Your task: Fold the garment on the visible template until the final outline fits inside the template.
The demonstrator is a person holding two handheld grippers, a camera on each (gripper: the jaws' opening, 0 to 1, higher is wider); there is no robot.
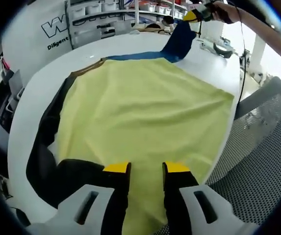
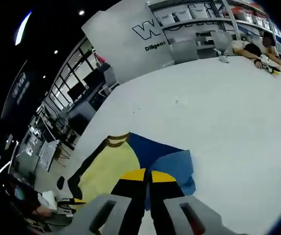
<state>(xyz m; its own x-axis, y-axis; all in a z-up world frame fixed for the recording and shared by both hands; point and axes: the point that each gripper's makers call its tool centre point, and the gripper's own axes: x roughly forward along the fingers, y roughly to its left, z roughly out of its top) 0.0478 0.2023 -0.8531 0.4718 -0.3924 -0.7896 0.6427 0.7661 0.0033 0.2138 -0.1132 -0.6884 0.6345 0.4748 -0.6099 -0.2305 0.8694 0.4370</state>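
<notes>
Garment (image 1: 145, 112) lay spread on white surface (image 1: 37, 93), yellow body panel up, black sleeve (image 1: 44, 161) trailing at one side, blue sleeve (image 1: 179, 41) at far end. No template outline could be made out under the cloth in either view.

L tongs (image 1: 147, 169): jaws narrowly apart, hovering just over the near hem of the yellow panel. Cloth ran beneath them, but nothing visibly pinched; looked empty.

R tongs (image 2: 148, 175): jaws nearly together w/ blue sleeve cloth (image 2: 172, 169) showing btw and around the tips. In the left gripper view the same tongs (image 1: 195, 14) were up off the surface w/ the blue sleeve hanging from them, so judged clamped on the sleeve.

Step in hand, est.: sleeve lifted for folding in over the body.

Risks from here:
- Thin pinch on sleeve end. Cloth could slip out mid-carry and land crumpled, outline wider than template.
- One-sided lift w/ L tongs not pinning the hem. Whole garment could drag across the smooth surface and leave template alignment.
- Near hem sat close to surface edge by the mesh (image 1: 258, 147); any pull toward that side could spill cloth over the edge.
- Black sleeve sprawled outside the body; if left, final outline would not fit.

Person (image 2: 250, 49) slumped at the far end of the surface, well apart from the work.
</notes>
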